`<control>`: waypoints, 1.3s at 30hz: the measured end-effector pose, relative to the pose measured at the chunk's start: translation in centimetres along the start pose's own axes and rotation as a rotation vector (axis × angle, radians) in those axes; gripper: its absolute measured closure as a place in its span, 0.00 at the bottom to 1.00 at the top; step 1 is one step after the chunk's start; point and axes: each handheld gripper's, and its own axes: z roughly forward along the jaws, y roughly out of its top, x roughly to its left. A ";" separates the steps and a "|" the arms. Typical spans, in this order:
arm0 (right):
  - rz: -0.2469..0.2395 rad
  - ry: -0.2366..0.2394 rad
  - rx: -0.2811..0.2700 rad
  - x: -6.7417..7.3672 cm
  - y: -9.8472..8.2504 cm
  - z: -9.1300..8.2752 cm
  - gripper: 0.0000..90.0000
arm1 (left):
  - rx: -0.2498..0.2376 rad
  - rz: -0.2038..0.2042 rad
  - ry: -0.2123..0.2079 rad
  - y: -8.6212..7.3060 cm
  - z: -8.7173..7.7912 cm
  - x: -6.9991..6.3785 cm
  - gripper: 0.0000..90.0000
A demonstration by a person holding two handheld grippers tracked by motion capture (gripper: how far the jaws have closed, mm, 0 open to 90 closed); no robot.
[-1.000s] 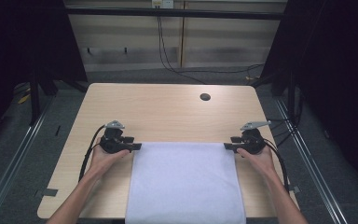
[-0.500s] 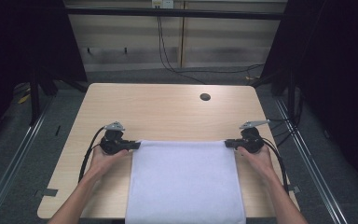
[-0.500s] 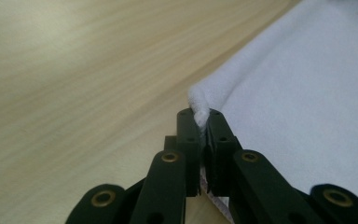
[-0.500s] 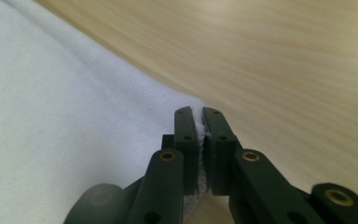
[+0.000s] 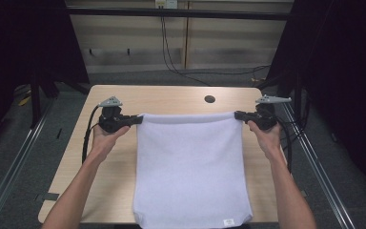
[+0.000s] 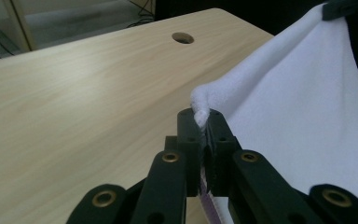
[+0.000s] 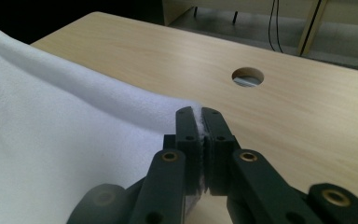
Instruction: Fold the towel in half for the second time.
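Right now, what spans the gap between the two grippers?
In the high view, the far edge of the white towel stretches between the left gripper and the right gripper. Each is shut on a corner; bare table lies beyond.

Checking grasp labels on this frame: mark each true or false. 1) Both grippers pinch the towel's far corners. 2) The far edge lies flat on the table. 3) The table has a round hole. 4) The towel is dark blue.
1) True: the left gripper and right gripper are each shut on a corner of the white towel.
2) False: it is lifted off the table.
3) True: the hole.
4) False: white.
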 end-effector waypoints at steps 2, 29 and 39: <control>0.002 -0.004 -0.026 -0.2 0.9 -0.4 0.96 | -0.041 -0.017 0.018 1.3 -0.6 0.5 0.96; -0.131 0.214 0.054 7.9 -9.4 -10.0 0.95 | 0.067 0.024 -0.222 -10.3 -7.3 -8.9 0.94; -0.087 0.209 0.277 10.0 -16.2 -10.2 0.73 | 0.240 0.006 -0.283 -14.6 -7.0 -10.8 0.79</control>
